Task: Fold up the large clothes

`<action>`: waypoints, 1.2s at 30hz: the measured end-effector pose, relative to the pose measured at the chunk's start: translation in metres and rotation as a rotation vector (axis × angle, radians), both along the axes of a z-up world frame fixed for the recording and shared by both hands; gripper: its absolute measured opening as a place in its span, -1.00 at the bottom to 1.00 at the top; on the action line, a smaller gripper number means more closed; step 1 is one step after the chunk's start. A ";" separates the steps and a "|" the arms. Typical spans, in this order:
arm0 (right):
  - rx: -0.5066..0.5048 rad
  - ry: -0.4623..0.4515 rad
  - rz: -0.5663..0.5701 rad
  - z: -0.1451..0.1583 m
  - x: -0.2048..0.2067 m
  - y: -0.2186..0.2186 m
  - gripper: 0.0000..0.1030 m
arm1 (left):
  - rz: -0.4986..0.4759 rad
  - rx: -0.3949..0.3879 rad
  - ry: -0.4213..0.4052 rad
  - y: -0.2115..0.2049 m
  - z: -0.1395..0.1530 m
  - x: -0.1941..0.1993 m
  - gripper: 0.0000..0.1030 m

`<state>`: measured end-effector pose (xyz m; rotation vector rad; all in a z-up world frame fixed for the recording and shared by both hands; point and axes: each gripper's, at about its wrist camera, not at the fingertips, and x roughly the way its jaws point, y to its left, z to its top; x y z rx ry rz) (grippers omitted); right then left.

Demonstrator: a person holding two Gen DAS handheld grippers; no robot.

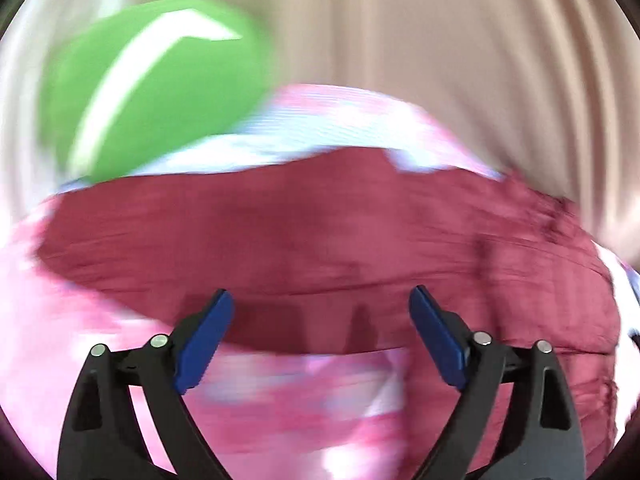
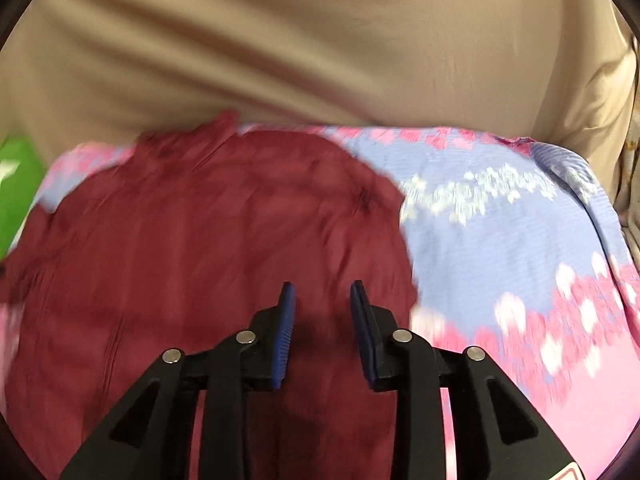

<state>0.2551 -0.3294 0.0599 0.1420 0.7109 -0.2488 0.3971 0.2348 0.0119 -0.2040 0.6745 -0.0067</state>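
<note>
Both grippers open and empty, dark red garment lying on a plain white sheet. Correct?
Not quite. The dark red crinkled garment lies on a pink and lilac floral sheet, not a plain white one, as the right wrist view shows. The left gripper and right gripper are both open and empty.

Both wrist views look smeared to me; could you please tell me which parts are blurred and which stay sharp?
Left wrist view: the maroon garment, the floral sheet and the green object are streaked by motion blur, while the left gripper is crisp. Right wrist view: the garment blurs too, the sheet's print smears, and the right gripper is sharp; fisheye curving bends both edges.
</note>
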 end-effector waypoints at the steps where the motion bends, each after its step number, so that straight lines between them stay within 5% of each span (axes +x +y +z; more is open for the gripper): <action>1: 0.003 0.014 0.021 -0.003 -0.018 0.006 -0.35 | 0.063 -0.003 0.016 0.030 -0.001 -0.004 0.70; 4: 0.030 0.055 0.055 -0.017 -0.055 0.025 -0.33 | 0.237 -0.089 0.050 0.121 -0.009 -0.010 0.70; 8: 0.003 0.081 0.058 -0.031 -0.083 0.046 -0.27 | 0.396 -0.298 0.082 0.213 -0.032 -0.008 0.70; 12: -0.021 0.077 0.065 -0.034 -0.095 0.066 -0.16 | 0.425 -0.504 0.076 0.239 -0.055 0.007 0.65; 14: -0.029 0.076 0.062 -0.036 -0.103 0.073 -0.13 | 0.413 -0.530 0.067 0.238 -0.056 0.018 0.41; 17: -0.011 0.078 0.047 -0.040 -0.105 0.076 -0.13 | 0.359 -0.500 0.052 0.223 -0.045 0.034 -0.69; 18: -0.003 0.078 0.041 -0.040 -0.105 0.074 -0.13 | 0.335 -0.487 0.039 0.213 -0.036 0.041 -0.87; 23: -0.010 0.033 0.023 -0.031 -0.110 0.075 -0.12 | 0.160 -0.275 -0.123 0.125 0.041 0.030 -0.94; 29: 0.032 -0.009 0.071 -0.021 -0.116 0.085 -0.11 | -0.283 -0.177 -0.266 -0.078 0.135 -0.007 -0.95; 32: 0.031 -0.015 0.091 -0.019 -0.117 0.089 -0.10 | -0.471 -0.145 -0.249 -0.181 0.139 -0.019 -0.94; 36: 0.008 -0.006 0.103 -0.019 -0.122 0.084 0.03 | -0.641 -0.041 -0.109 -0.332 0.091 -0.023 -0.77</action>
